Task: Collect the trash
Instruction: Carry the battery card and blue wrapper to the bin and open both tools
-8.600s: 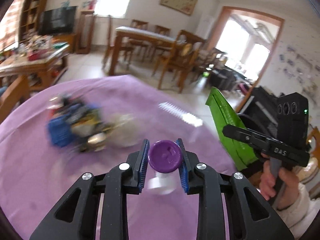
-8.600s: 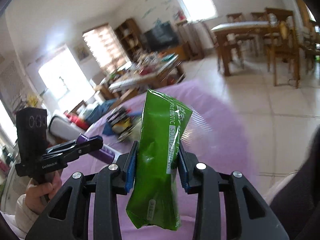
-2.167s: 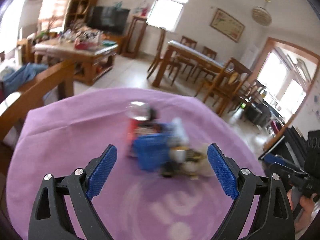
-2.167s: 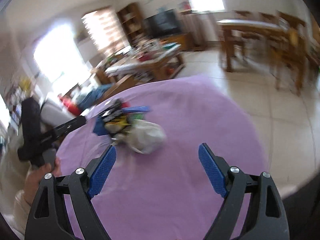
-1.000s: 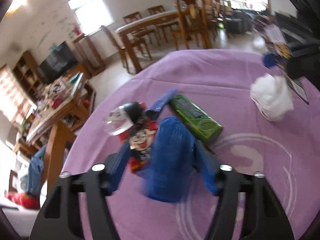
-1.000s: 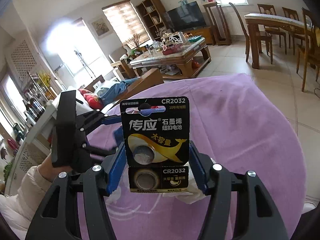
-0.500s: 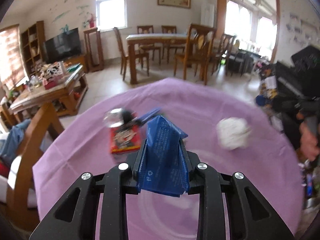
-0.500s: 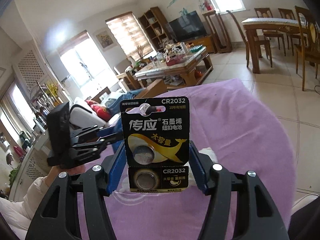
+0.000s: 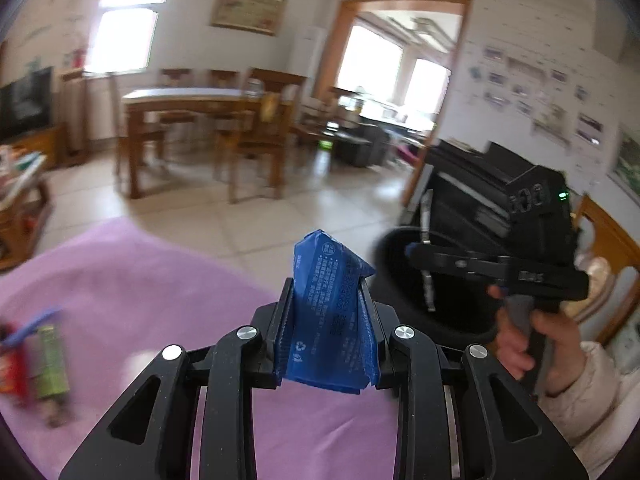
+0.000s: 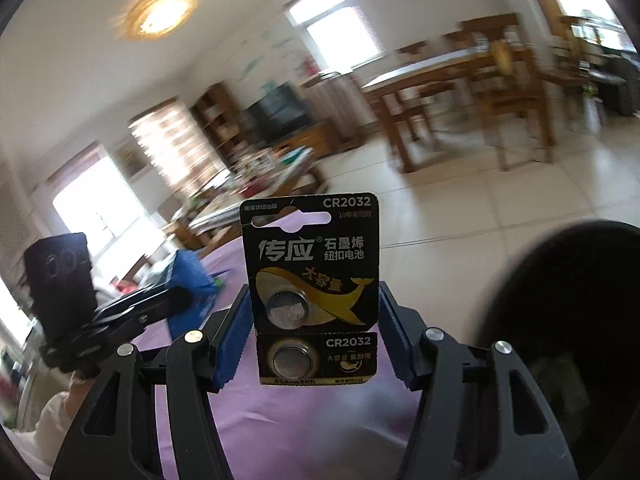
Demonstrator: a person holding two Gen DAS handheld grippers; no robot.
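In the left wrist view my left gripper (image 9: pixel 326 312) is shut on a crumpled blue wrapper (image 9: pixel 330 320), held above the edge of the purple-clothed table (image 9: pixel 120 280). Just beyond it stands a black bin (image 9: pixel 394 280). To the right a hand holds my right gripper (image 9: pixel 424 258) over that bin. In the right wrist view the right gripper (image 10: pixel 314 320) is shut on a black CR2032 battery card (image 10: pixel 314 280), upright between the blue pads. The bin (image 10: pixel 580 320) fills the right side. The left gripper (image 10: pixel 172 300) with the blue wrapper (image 10: pixel 188 276) shows at the left.
A green pack (image 9: pixel 50 360) and a red packet (image 9: pixel 12 364) lie blurred at the table's left. Beyond the table are tiled floor, a wooden dining table with chairs (image 9: pixel 192 120) and a black case (image 9: pixel 480 192) behind the bin.
The left gripper closed on the blue wrapper, lifted it off the table and swung right to the bin. The right gripper swung right too, still holding the battery card.
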